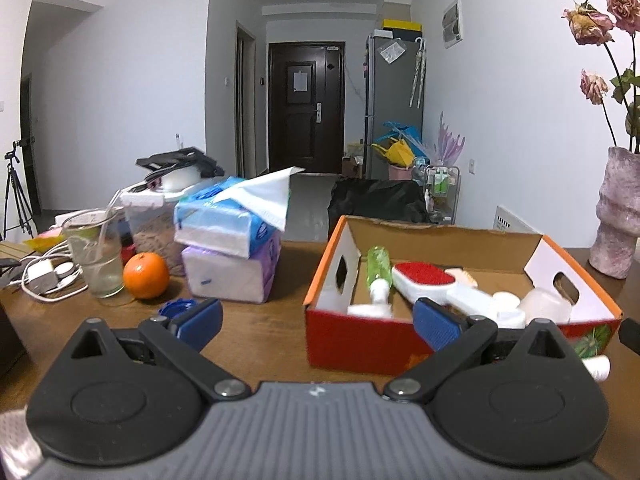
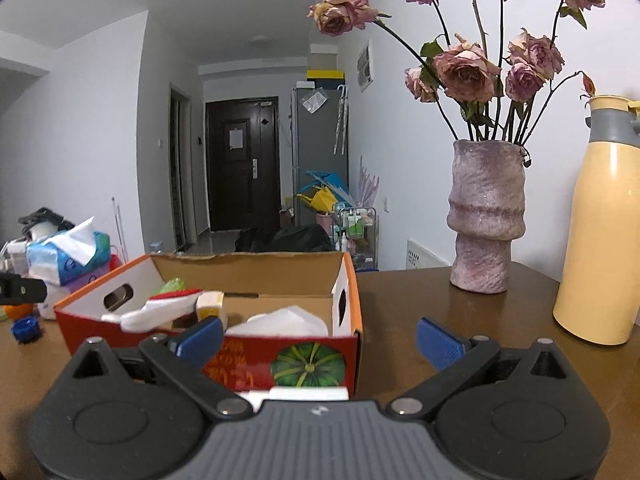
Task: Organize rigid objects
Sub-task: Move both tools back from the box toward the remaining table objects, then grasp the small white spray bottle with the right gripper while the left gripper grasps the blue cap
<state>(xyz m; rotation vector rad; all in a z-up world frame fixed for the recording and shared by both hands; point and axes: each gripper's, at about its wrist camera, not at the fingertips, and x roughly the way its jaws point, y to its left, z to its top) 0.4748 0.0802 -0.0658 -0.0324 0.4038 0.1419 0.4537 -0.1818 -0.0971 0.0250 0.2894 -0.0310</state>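
Observation:
An open red and orange cardboard box (image 1: 360,340) (image 2: 304,364) stands on the wooden table. Inside it lie a green spray bottle (image 1: 378,268), a white brush with a red pad (image 1: 428,280) (image 2: 160,312), a white jar (image 1: 548,304) and other small items. A white tube (image 1: 598,366) (image 2: 304,393) lies on the table against the box's front. My left gripper (image 1: 316,320) is open in front of the box's left corner, holding nothing. My right gripper (image 2: 320,338) is open before the box's right front, also holding nothing. A blue cap (image 1: 176,308) (image 2: 25,330) lies on the table left of the box.
Left of the box are stacked tissue packs (image 1: 232,248), an orange (image 1: 146,276), a glass with a straw (image 1: 94,252) and cables (image 1: 44,276). A pink vase of dried roses (image 2: 486,216) and a tall yellow flask (image 2: 600,220) stand to the right.

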